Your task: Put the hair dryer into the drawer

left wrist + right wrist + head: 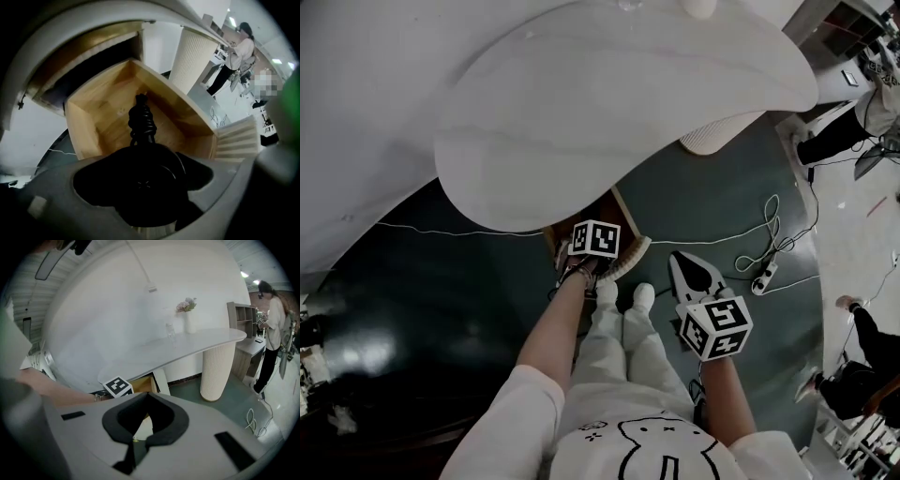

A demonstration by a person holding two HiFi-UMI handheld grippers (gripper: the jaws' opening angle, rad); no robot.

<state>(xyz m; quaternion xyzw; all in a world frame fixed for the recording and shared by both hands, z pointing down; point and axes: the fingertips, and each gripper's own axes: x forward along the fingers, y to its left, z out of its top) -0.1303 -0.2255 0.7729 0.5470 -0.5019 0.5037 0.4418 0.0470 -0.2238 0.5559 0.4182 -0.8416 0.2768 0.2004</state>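
Note:
My left gripper [145, 157] is shut on the black hair dryer [147, 183], which fills the space between its jaws. The dryer's coiled black cord [140, 119] points ahead over the open wooden drawer [103, 112], whose inside looks bare. In the head view the left gripper [593, 242] sits at the drawer's [617, 211] front, under the white tabletop. My right gripper [692, 272] hangs apart to the right, above the floor. Its [140, 439] black pads meet at the tips with nothing between them. The drawer [140, 384] shows behind the left gripper's marker cube [117, 386].
A wide white tabletop [609, 103] overhangs the drawer and rests on a ribbed white column [216, 371]. White cables and a power strip [764, 277] lie on the dark floor at right. A person [274, 333] stands by a desk further right. My own legs [623, 337] stand below the drawer.

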